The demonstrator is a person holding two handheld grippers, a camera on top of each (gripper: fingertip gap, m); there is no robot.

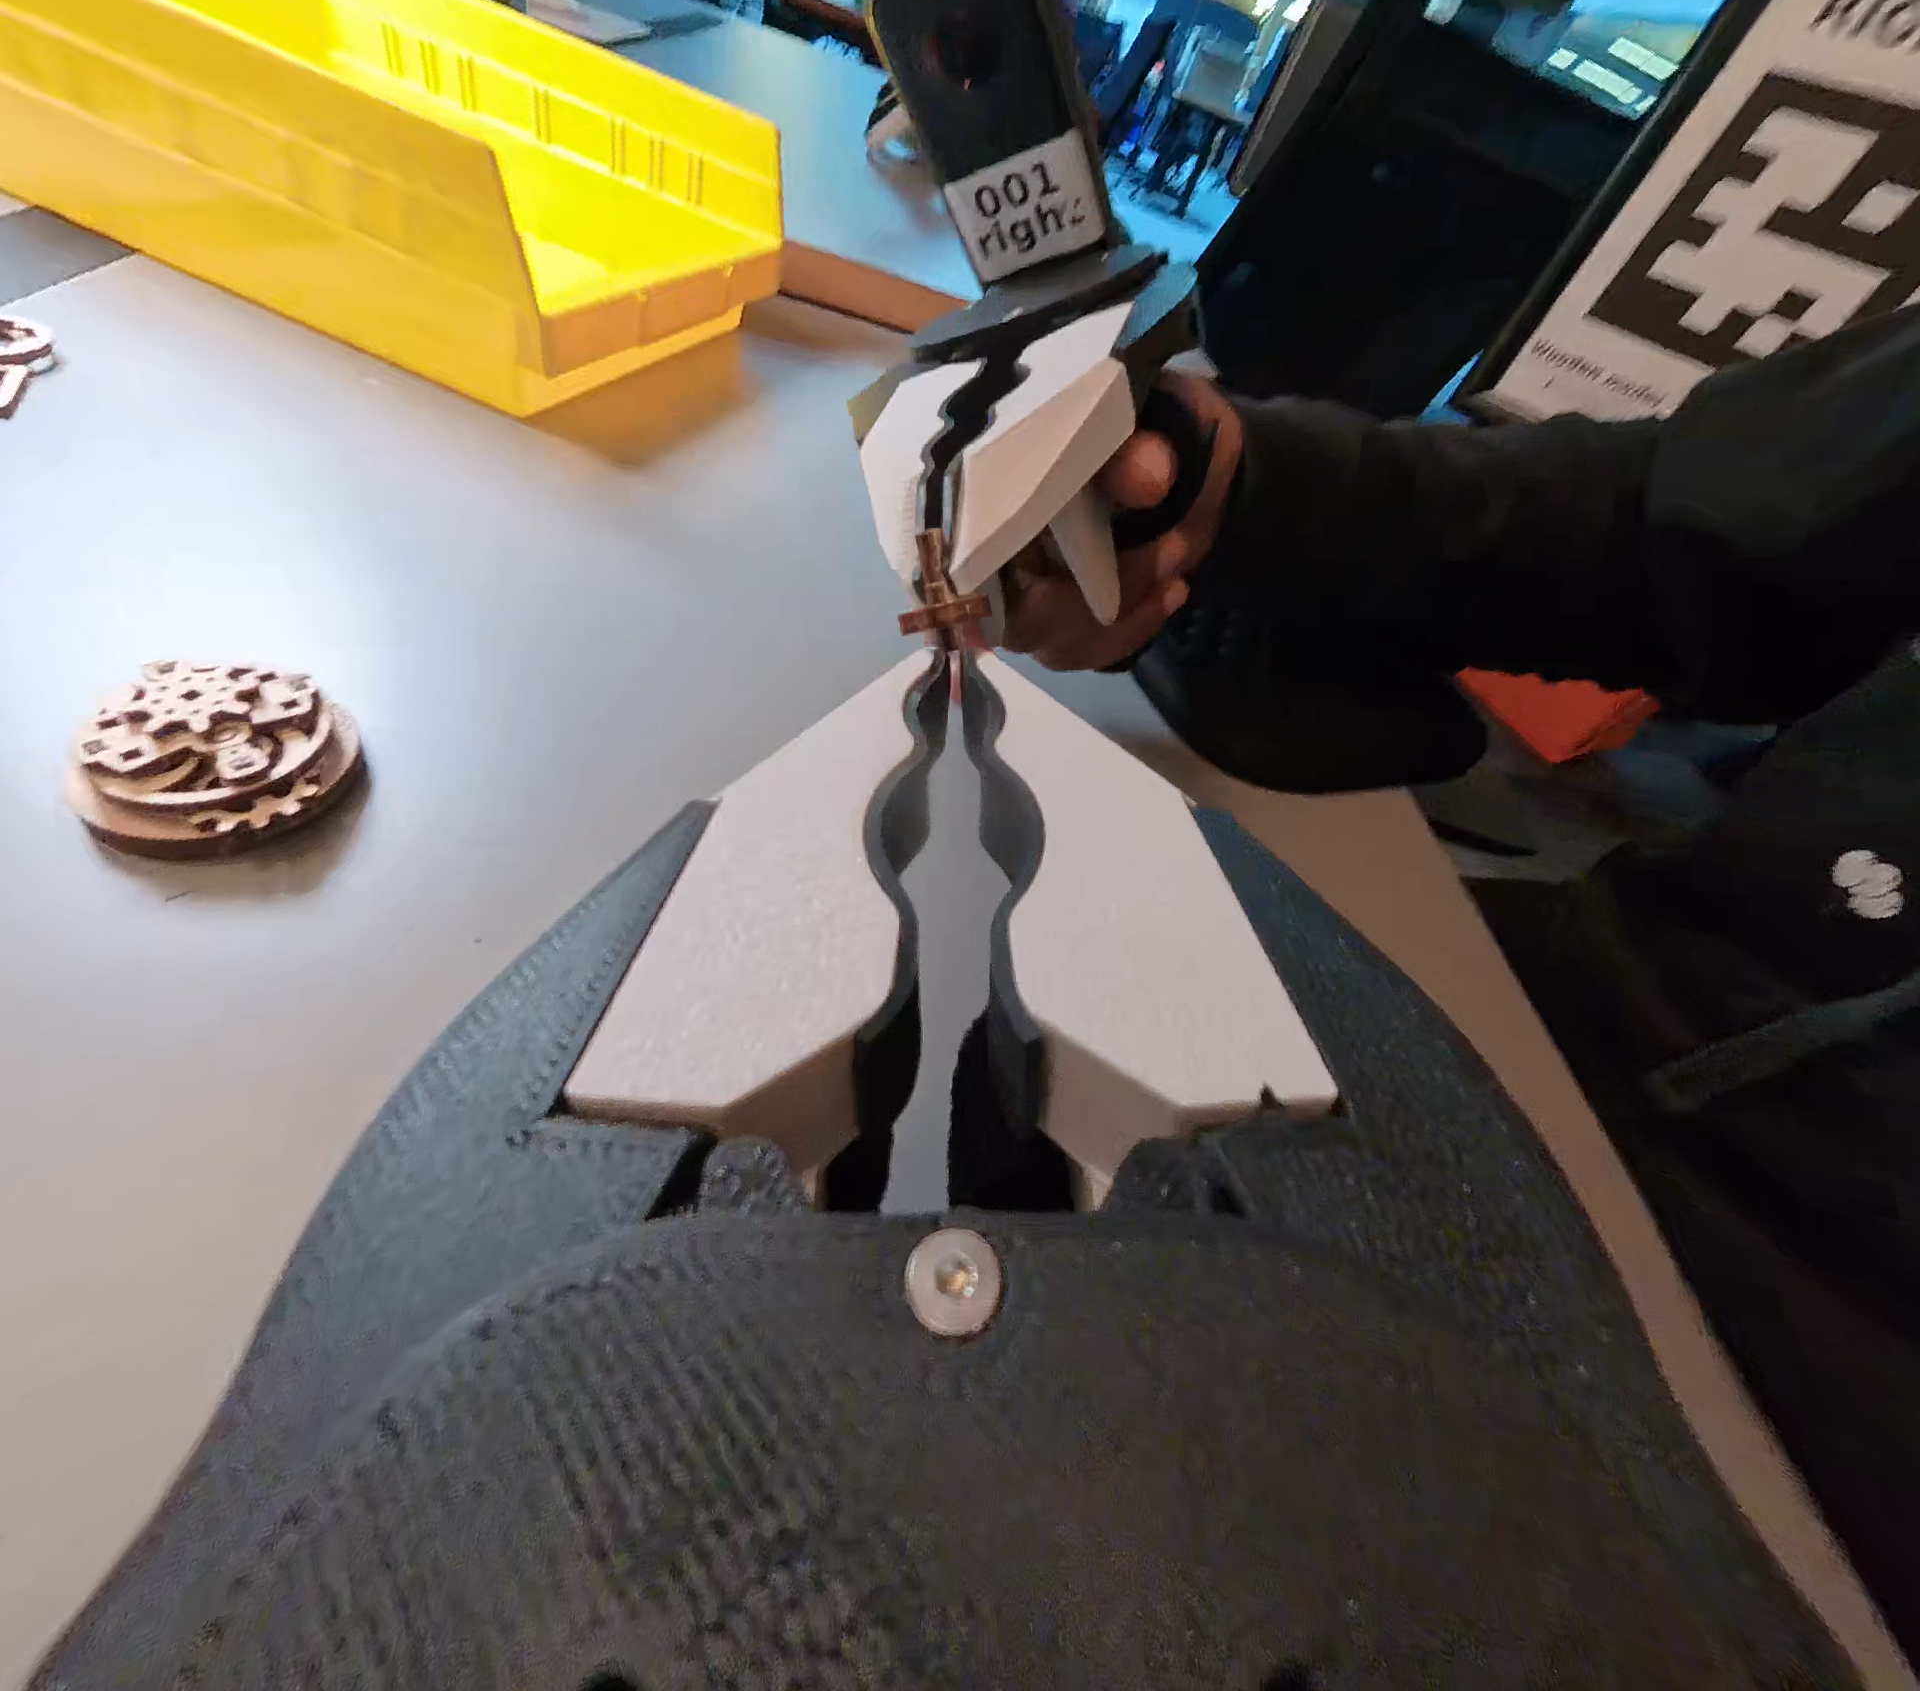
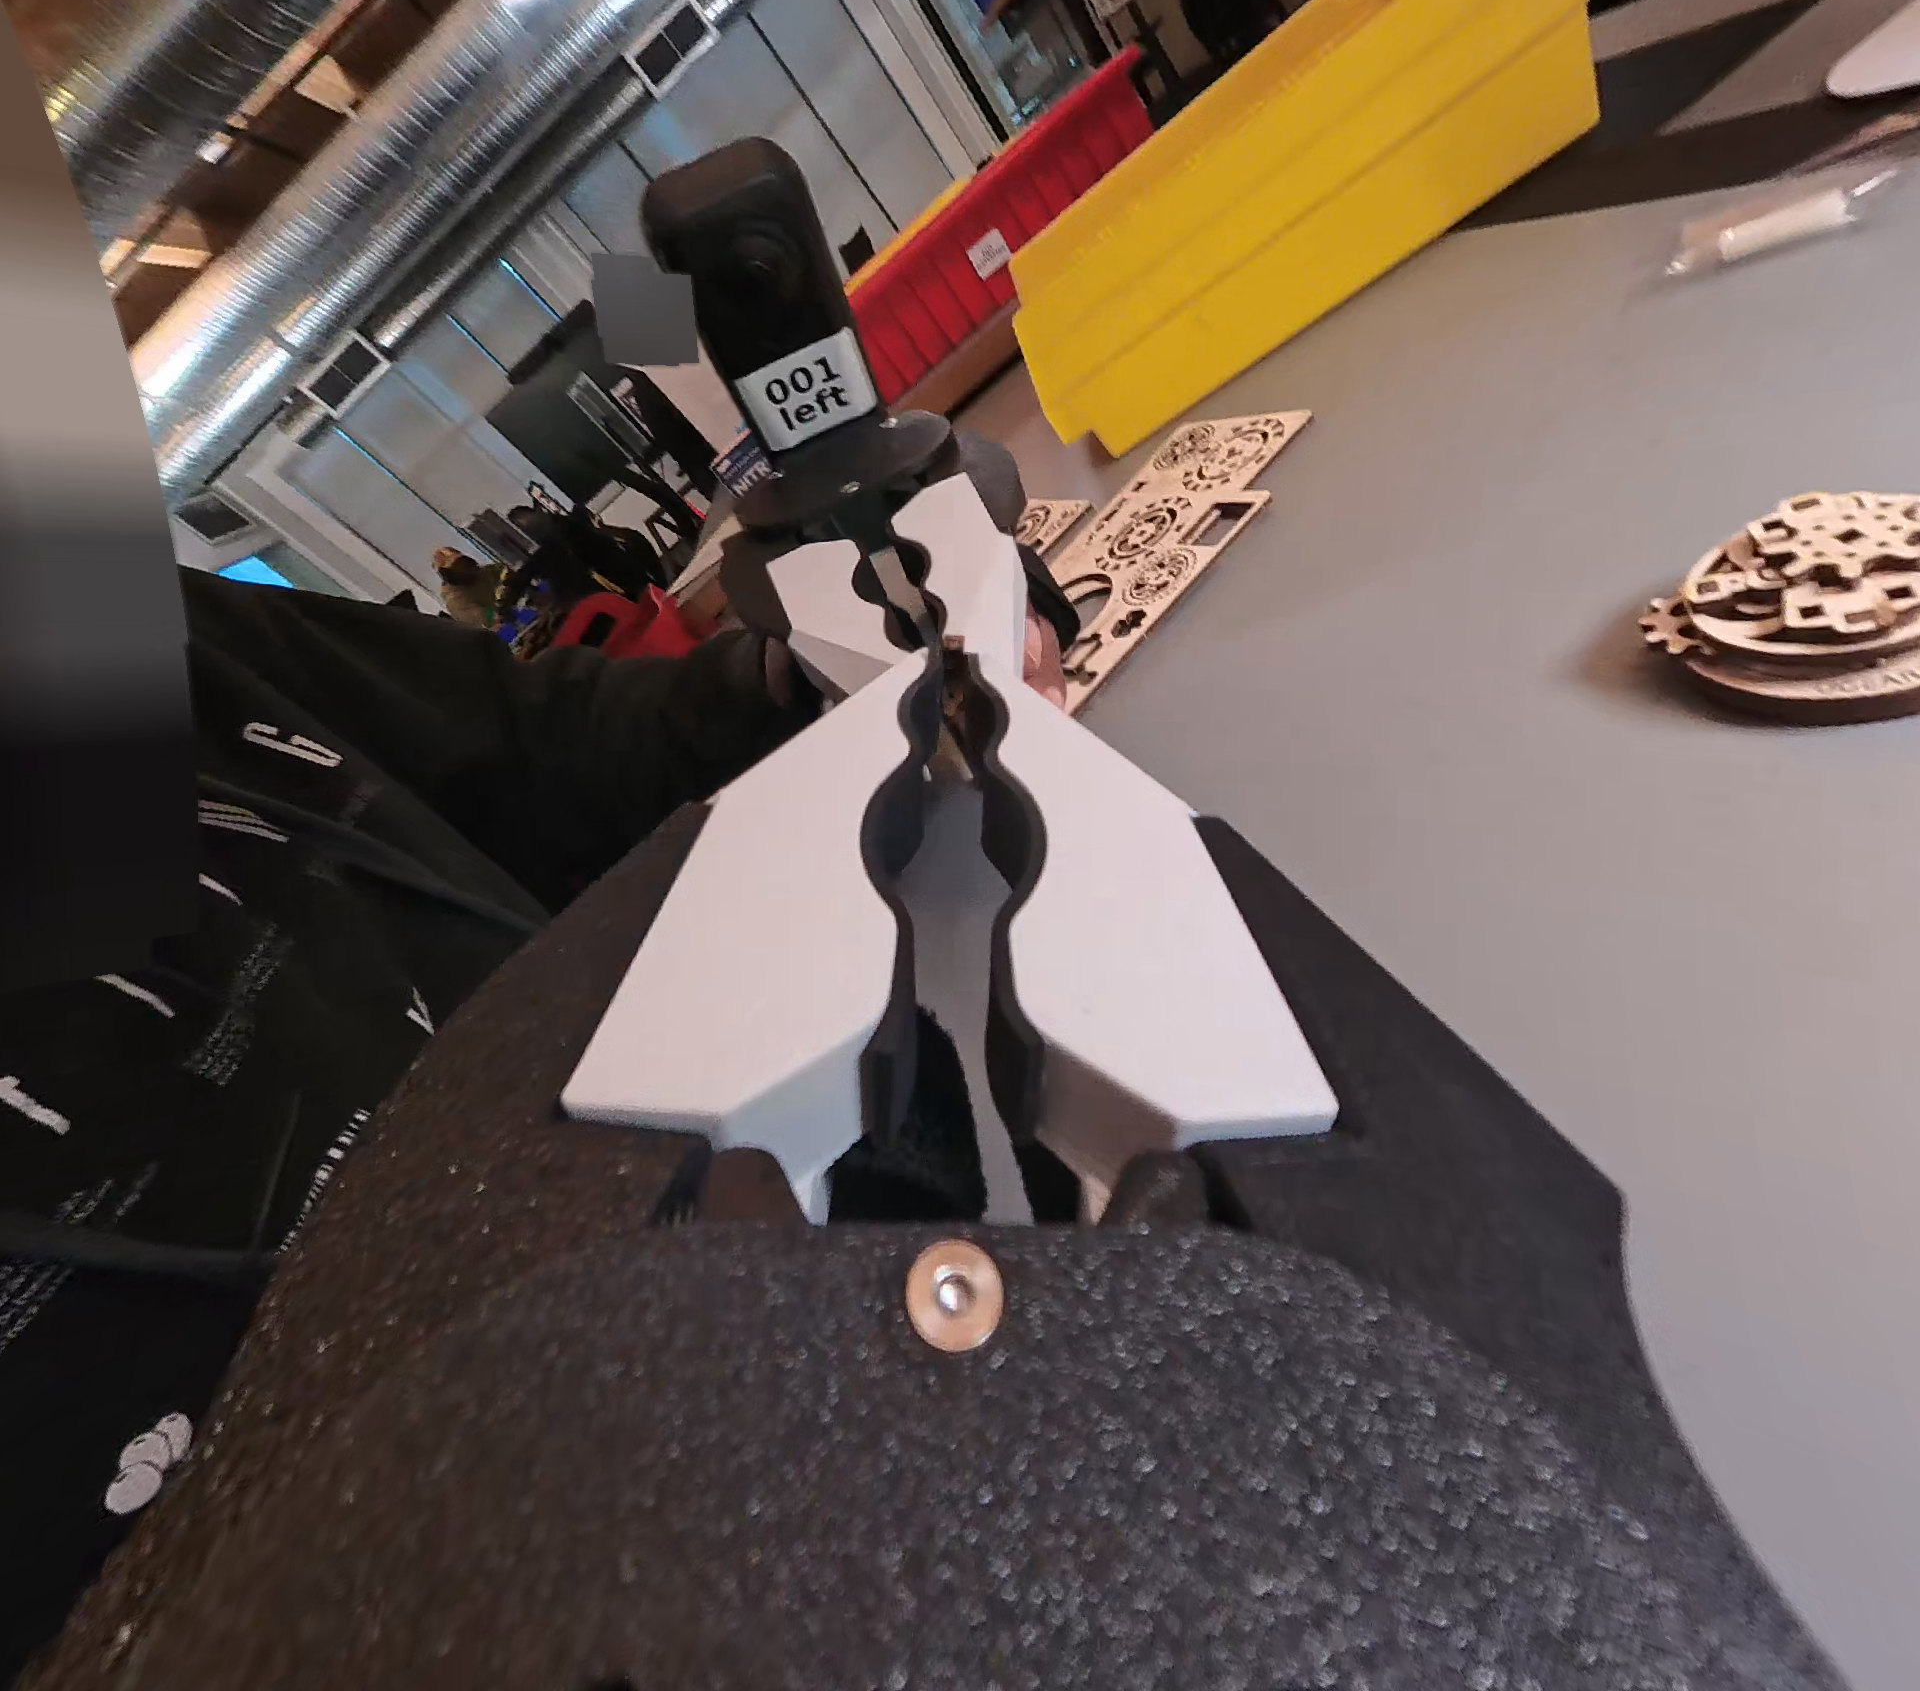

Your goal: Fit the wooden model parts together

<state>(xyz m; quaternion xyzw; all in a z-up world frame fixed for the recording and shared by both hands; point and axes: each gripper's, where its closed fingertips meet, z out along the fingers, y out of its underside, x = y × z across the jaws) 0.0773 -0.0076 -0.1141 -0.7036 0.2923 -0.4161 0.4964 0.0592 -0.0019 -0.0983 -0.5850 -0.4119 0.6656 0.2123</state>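
Observation:
My right gripper (image 1: 940, 571) is shut on a small wooden peg with a cross piece (image 1: 940, 607), held above the table. The peg also shows between the fingers of my right gripper (image 2: 951, 680) in the right wrist view (image 2: 958, 722). My left gripper (image 1: 951, 667) meets it tip to tip and is shut on the peg's near end, where a thin brown sliver shows between its tips. The left gripper (image 2: 928, 635) faces me in the right wrist view. A round wooden gear model (image 1: 218, 758) lies flat on the grey table, apart from both grippers; it also shows in the right wrist view (image 2: 1808, 602).
A yellow bin (image 1: 416, 135) stands at the back of the table (image 1: 520, 602), with a red bin (image 2: 997, 239) behind it. A wooden sheet of cut-out parts (image 2: 1174, 519) lies near the bin. A coded sign (image 1: 1766, 207) stands at the right. A small plastic packet (image 2: 1766, 228) lies farther off. Both grippers' tips are roughly 15 cm from the round wooden gear model (image 1: 218, 758). Look for it in the right wrist view (image 2: 1729, 575) too.

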